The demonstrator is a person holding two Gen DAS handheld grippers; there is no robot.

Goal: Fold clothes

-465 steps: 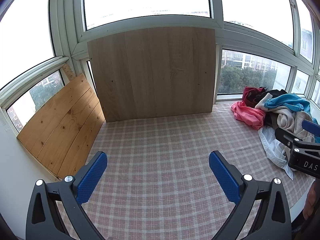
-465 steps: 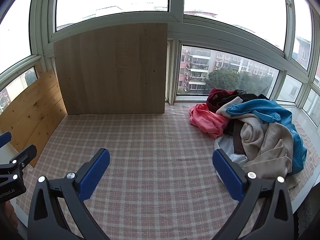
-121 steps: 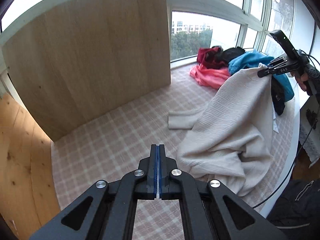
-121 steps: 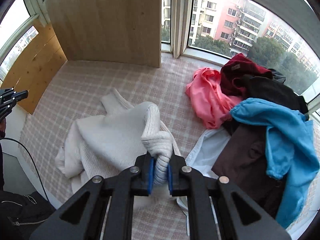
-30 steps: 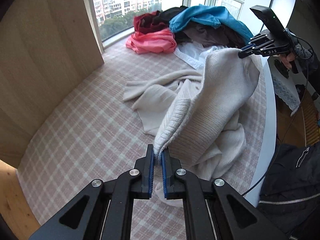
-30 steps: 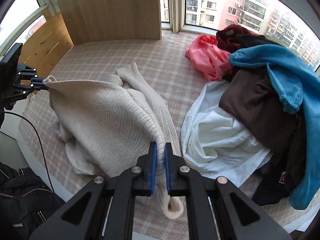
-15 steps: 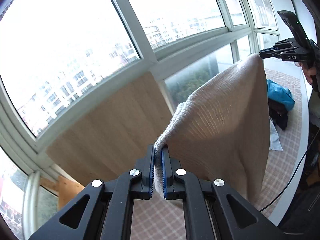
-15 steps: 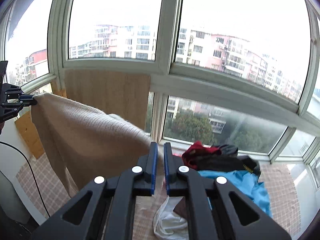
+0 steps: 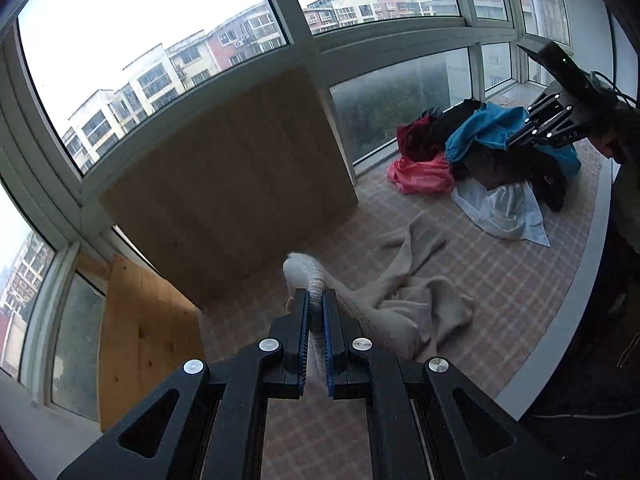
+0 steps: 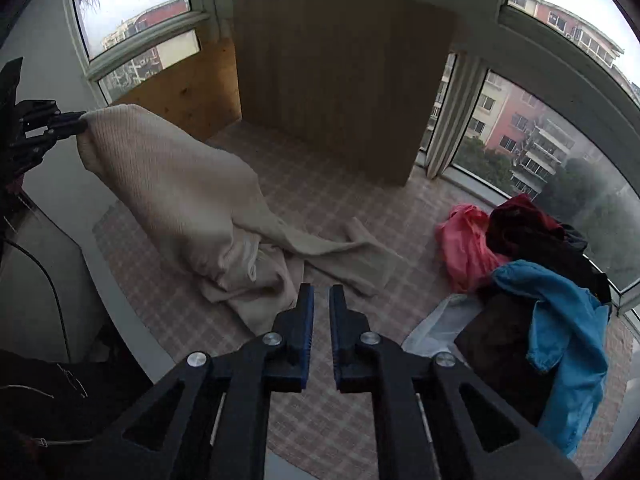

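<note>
The left gripper [image 9: 316,312] pinches the beige knit sweater [image 10: 192,200] aloft; the right gripper [image 10: 321,312] hangs empty, jaws slightly parted. Nothing is folded; the clothes pile [image 10: 540,256] waits.

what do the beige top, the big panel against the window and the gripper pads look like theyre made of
Beige top: looks like a soft ribbed knit, maybe wool or cotton; fine ribs show and it drapes limply from the left gripper.
Big panel: matte light wood or wood-look laminate, with faint vertical grain.
Gripper pads: blue, finely ridged, probably rubber or plastic, set on black fingers.
</note>
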